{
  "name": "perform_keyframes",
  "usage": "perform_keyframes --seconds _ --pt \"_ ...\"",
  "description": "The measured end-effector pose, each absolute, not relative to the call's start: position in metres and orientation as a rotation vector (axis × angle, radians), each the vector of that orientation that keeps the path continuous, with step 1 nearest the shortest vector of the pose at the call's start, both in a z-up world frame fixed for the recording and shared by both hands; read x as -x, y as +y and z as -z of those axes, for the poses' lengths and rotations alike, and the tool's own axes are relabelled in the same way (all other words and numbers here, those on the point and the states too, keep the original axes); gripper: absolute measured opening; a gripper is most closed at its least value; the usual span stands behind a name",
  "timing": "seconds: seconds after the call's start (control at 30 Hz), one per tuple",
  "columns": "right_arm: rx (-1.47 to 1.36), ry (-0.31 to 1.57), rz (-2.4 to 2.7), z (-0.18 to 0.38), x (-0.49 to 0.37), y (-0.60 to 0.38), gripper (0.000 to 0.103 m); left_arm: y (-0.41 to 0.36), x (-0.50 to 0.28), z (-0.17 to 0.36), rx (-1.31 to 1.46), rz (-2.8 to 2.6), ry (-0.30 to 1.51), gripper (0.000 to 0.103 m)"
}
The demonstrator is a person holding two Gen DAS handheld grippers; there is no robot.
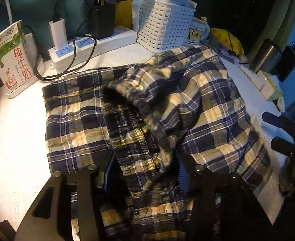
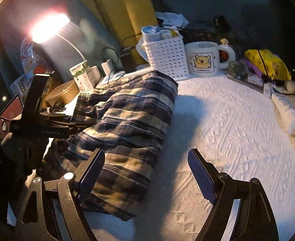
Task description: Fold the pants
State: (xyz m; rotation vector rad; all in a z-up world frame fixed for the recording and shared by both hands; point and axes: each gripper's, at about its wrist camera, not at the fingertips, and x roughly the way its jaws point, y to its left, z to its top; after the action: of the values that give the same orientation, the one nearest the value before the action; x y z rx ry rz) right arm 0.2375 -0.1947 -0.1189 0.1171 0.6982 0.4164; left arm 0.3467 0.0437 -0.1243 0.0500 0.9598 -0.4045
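Note:
The plaid pants (image 1: 217, 100) lie bunched on the white textured tablecloth (image 2: 227, 120), partly folded over themselves. My left gripper (image 1: 145, 172) is low in its own view, and its blue pads (image 1: 108, 172) are closed on a gathered strip of the elastic waistband, which rises blurred from between them. In the right wrist view the same pants (image 2: 131, 120) form a heap at centre left, with the left gripper (image 2: 87, 124) gripping their waistband end. My right gripper (image 2: 147, 152) stands wide open with nothing held; its left finger hovers over the pants' near edge. The right gripper (image 1: 269, 128) also shows at the left view's right edge.
Along the back stand a white perforated basket (image 2: 167, 58), a bear mug (image 2: 203, 58), a milk carton (image 1: 10, 58) and a power strip (image 1: 99, 42) with chargers and cables. A lit lamp (image 2: 49, 26) glares at the left. A yellow bag (image 2: 268, 64) and tissue packs (image 2: 288, 116) crowd the right.

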Motion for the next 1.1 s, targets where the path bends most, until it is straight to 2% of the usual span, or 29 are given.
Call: perform_keyframes --seconds 0.07,0.17,0.23,0.43,0.6,0.63,0.7,0.73,0.87,0.97,1.0,1.03,1.1 --pt "-0.131 0.711 -0.412 0.123 -0.241 -0.197 0.086 0.047 -0.342 0.121 -0.016 0.410 0.944 0.026" --pt "-0.134 0.716 -0.414 0.126 -0.243 -0.198 0.086 0.056 -0.332 0.108 0.040 0.397 0.896 0.019" --pt "-0.130 0.716 -0.421 0.126 -0.244 -0.196 0.086 0.066 -0.323 0.095 0.078 0.389 0.864 0.012" --pt "-0.118 0.714 -0.439 0.122 -0.246 -0.187 0.086 0.086 -0.316 0.067 0.104 0.340 0.796 0.011" --pt "-0.089 0.710 -0.465 0.118 -0.251 -0.169 0.086 0.110 -0.323 0.084 0.114 0.242 0.847 0.012" --pt "-0.081 0.710 -0.473 0.117 -0.252 -0.164 0.086 0.113 -0.327 0.095 0.092 0.227 0.885 0.013" --pt "-0.066 0.718 -0.487 0.120 -0.255 -0.155 0.086 0.112 -0.334 0.113 0.050 0.174 0.937 0.025" --pt "-0.057 0.731 -0.486 0.123 -0.257 -0.150 0.086 0.113 -0.332 0.114 0.064 0.174 0.924 0.025" --pt "-0.030 0.749 -0.463 0.126 -0.260 -0.143 0.086 0.119 -0.325 0.103 0.044 0.146 0.920 0.047" --pt "-0.015 0.698 -0.439 0.115 -0.257 -0.147 0.086 0.133 -0.317 0.088 0.071 0.146 0.883 0.052" --pt "-0.006 0.677 -0.434 0.111 -0.256 -0.149 0.083 0.135 -0.314 0.082 0.069 0.147 0.863 0.055" --pt "0.004 0.658 -0.431 0.108 -0.257 -0.151 0.070 0.136 -0.311 0.075 0.063 0.151 0.837 0.056" --pt "0.035 0.625 -0.419 0.099 -0.262 -0.152 0.053 0.134 -0.307 0.059 0.036 0.160 0.775 0.056"
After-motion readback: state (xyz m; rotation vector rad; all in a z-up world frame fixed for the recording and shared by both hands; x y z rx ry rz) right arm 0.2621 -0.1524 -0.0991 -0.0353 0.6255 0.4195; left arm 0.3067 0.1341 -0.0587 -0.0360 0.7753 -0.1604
